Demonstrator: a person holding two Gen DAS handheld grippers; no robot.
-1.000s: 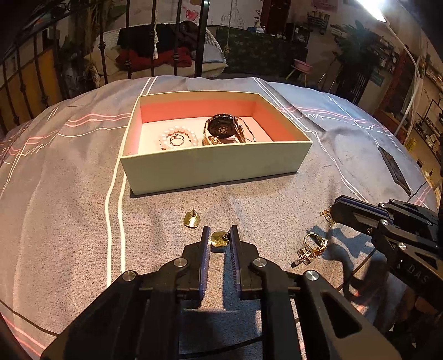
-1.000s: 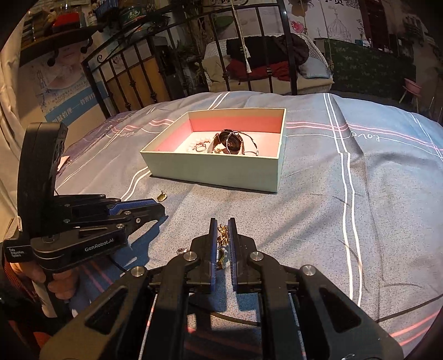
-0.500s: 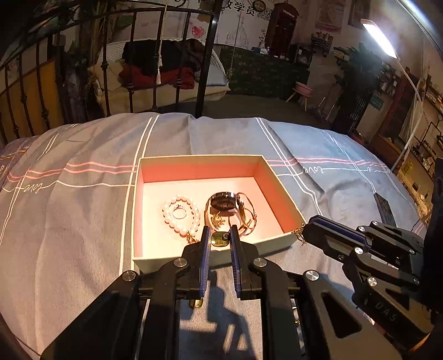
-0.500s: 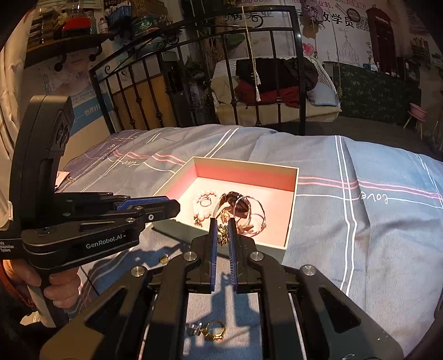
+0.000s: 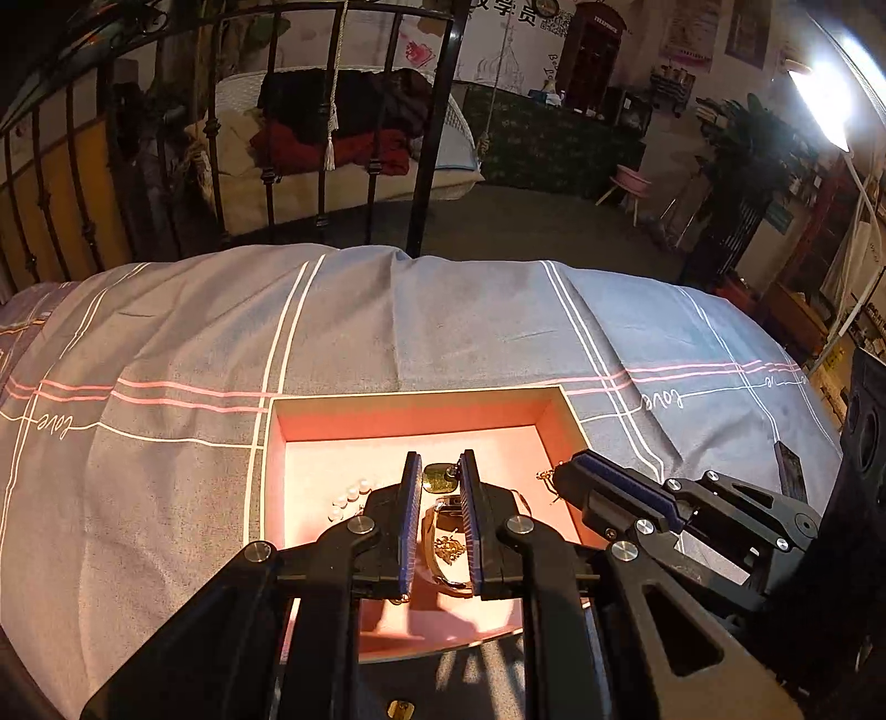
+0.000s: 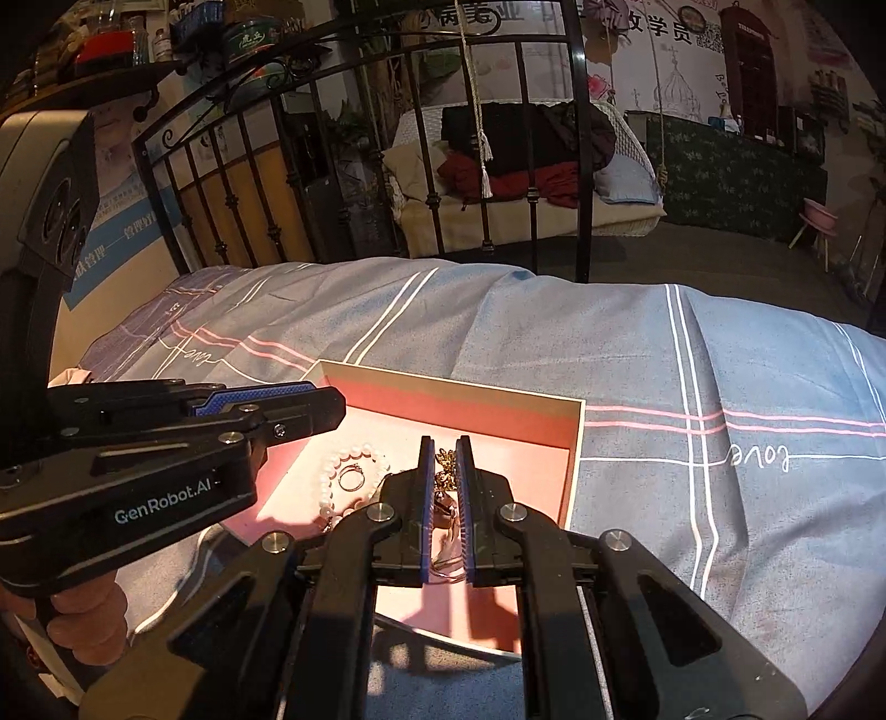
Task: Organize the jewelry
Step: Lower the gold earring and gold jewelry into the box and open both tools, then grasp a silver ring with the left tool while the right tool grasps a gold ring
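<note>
Legible markings, both wrist views.
"GenRobot.AI" in pale letters on the side of the left gripper (image 6: 310,404); cursive "love", seen upside down, woven into the grey bedsheet (image 6: 758,458) beside its white stripes; "TELEPHONE" on the header of the red phone booth (image 5: 595,52); Chinese characters on the wall mural (image 6: 673,27).

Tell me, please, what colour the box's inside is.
Pink; the box interior shows best in the left wrist view.

One box (image 5: 565,421) sits on one bed (image 5: 166,343). Two grippers show: the left gripper (image 5: 440,471) holds one gold earring (image 5: 440,479), the right gripper (image 6: 443,459) one gold chain (image 6: 443,462). In the box lie one pearl bracelet (image 6: 332,476) at 9 o'clock, one ring (image 6: 350,477) inside it, and one watch (image 5: 448,545). One more gold earring (image 5: 401,708) lies on the bed at 6 o'clock.
</note>
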